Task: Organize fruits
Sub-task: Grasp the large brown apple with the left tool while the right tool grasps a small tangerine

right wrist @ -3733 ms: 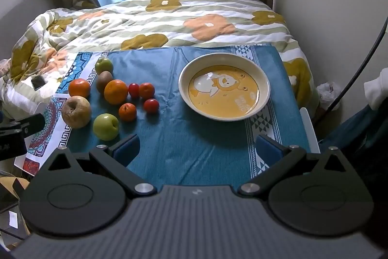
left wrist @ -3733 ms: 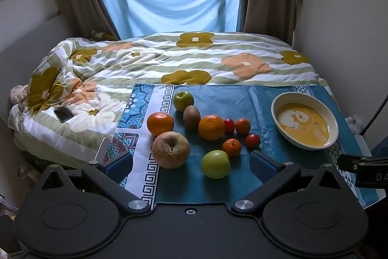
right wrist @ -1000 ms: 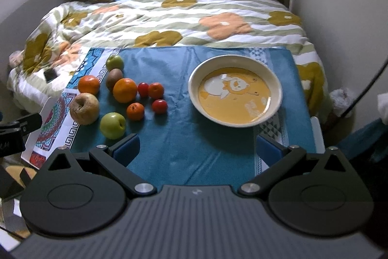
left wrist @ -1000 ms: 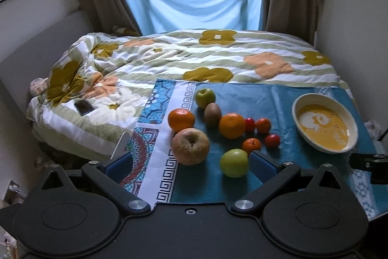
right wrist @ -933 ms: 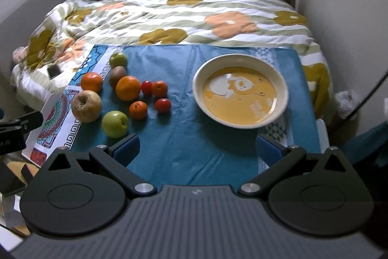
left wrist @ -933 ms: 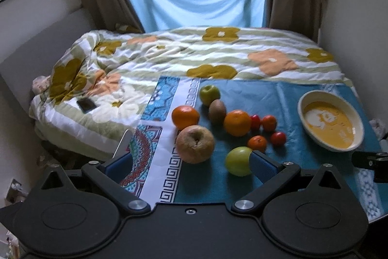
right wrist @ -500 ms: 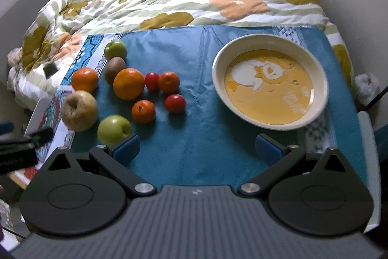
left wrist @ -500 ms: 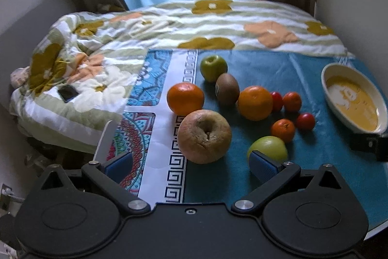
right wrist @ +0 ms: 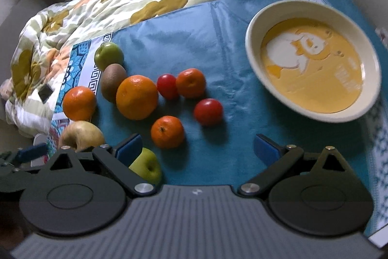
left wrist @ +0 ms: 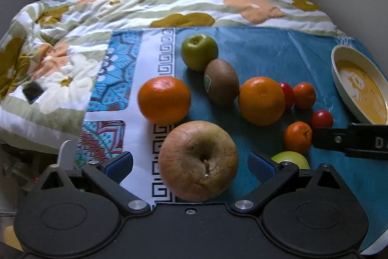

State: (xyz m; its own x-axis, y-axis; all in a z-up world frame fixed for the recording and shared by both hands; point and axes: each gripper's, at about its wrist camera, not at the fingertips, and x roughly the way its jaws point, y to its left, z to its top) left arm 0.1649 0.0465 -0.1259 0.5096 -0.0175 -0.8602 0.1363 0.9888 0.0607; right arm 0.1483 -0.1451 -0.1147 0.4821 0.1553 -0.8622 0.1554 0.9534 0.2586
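The large russet apple [left wrist: 198, 160] lies straight ahead of the left tongs [left wrist: 190, 164], square in the gap between the two blue pads [left wrist: 120, 162], which flank its widest part without pressing on it; the jaws are closing from nearly full spread, with the apple between them and a sliver of tabletop cloth [left wrist: 254, 52] visible on either side. The apple sits stem-pit up and slightly toward the camera, so it has no real long axis to favour; a grasp across its middle looks like the natural one. This is the relation that decides the next move: the left tongs are the nearer by far to this fruit, while in the right wrist view the same apple [right wrist: 81, 135] lies off at the far left edge, partly hidden behind the right tongs' own frame. The right tongs [right wrist: 197, 149] stand wide apart and hold nothing, aimed at bare blue cloth with a small tangerine [right wrist: 167, 131] just ahead of the left pad and a cherry tomato [right wrist: 208, 111] a little beyond. The cream bowl with the yellow cartoon bottom [right wrist: 252, 40], empty and the likely destination, lies ahead and to the right of the right tongs, well apart from the russet apple. A yellow-green apple [right wrist: 145, 165] sits just beside the left tongs' right pad, close enough to be nudged as the jaws close.
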